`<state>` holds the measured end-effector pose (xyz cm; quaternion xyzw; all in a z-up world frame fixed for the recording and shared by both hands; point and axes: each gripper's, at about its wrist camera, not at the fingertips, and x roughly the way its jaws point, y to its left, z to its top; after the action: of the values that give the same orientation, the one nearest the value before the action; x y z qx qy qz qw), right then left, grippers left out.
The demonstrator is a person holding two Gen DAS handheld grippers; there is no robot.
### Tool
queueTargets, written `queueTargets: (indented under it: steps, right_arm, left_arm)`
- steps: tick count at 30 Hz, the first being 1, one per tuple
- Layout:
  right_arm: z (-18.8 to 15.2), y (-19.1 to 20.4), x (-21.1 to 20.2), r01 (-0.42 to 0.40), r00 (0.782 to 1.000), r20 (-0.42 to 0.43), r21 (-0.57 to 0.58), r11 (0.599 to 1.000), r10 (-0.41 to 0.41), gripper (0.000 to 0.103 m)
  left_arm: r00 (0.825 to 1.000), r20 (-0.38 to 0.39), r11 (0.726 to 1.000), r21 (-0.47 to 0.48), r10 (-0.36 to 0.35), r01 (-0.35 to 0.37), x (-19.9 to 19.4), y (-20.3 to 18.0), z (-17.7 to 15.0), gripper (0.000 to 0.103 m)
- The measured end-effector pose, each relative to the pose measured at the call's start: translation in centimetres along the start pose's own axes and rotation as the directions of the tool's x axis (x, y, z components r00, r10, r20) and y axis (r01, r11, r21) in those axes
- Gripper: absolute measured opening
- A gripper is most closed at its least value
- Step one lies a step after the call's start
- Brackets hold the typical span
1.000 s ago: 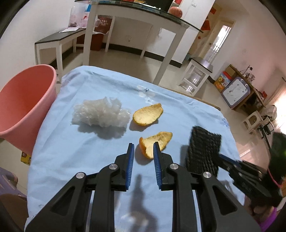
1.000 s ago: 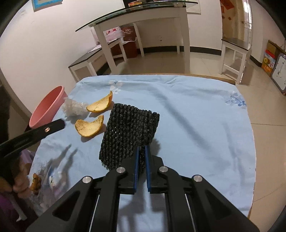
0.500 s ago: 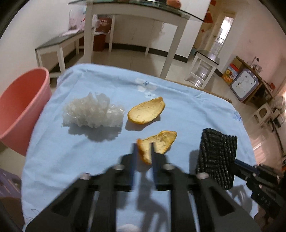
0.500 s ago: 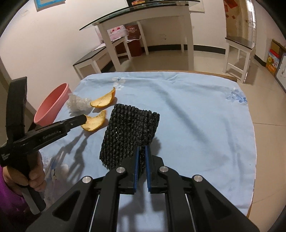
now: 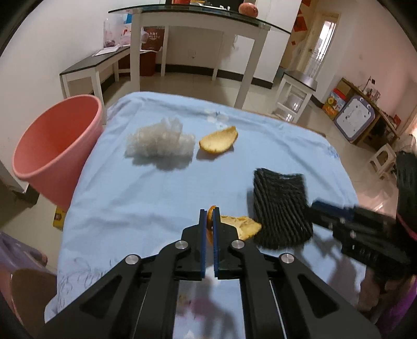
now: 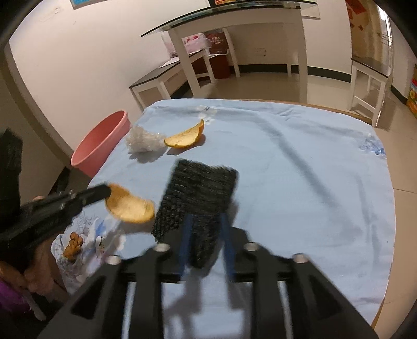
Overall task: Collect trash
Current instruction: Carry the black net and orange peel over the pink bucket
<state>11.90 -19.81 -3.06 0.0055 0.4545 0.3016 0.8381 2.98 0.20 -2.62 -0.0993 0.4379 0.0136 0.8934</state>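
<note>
I have one orange peel (image 5: 241,225) pinched by its end between the pads of my left gripper (image 5: 209,217), jaws pressed together on it, and in the right wrist view that peel (image 6: 130,206) hangs off the tabletop from the gripper's tip, above the blue cloth (image 6: 299,167). Just beside it is the black foam net (image 6: 198,198), whose near end sits between the fingers of my right gripper (image 6: 206,229); those jaws have just been opening and now stand spread, with a gap between the pads and the net on both sides. The view is blurred there, so I cannot tell whether the net rests fully on the cloth. Farther out on the cloth lies the second orange peel (image 5: 219,139), and touching or nearly touching its left end is a crumpled clear plastic wad (image 5: 159,142). Off the table's left edge stands the pink bin (image 5: 52,151), upright and open-mouthed. Behind the table stand a glass-topped white table (image 5: 203,23) and a low bench (image 5: 96,67).
</note>
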Motion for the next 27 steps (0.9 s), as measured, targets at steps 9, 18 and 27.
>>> queueTargets:
  steps: [9,18,27]
  right_arm:
    - [-0.6,0.6,0.2,0.045,0.999,-0.012,0.035,0.998,-0.044,0.048]
    - [-2.1,0.8,1.5,0.134,0.991,-0.013,0.093,0.987,-0.134,0.045]
    - [-2.4,1.3,2.0,0.155,0.988,0.0,0.134,0.979,-0.157,0.009]
  left_arm:
    - [1.0,0.022,1.0,0.011,-0.012,0.012,-1.3,1.3,-0.8,0.003]
    - [0.996,0.079,0.999,0.004,-0.051,0.051,-2.8,2.4,-0.3,0.003]
    - [0.991,0.106,0.996,-0.019,-0.082,0.084,-3.5,4.1,-0.6,0.003]
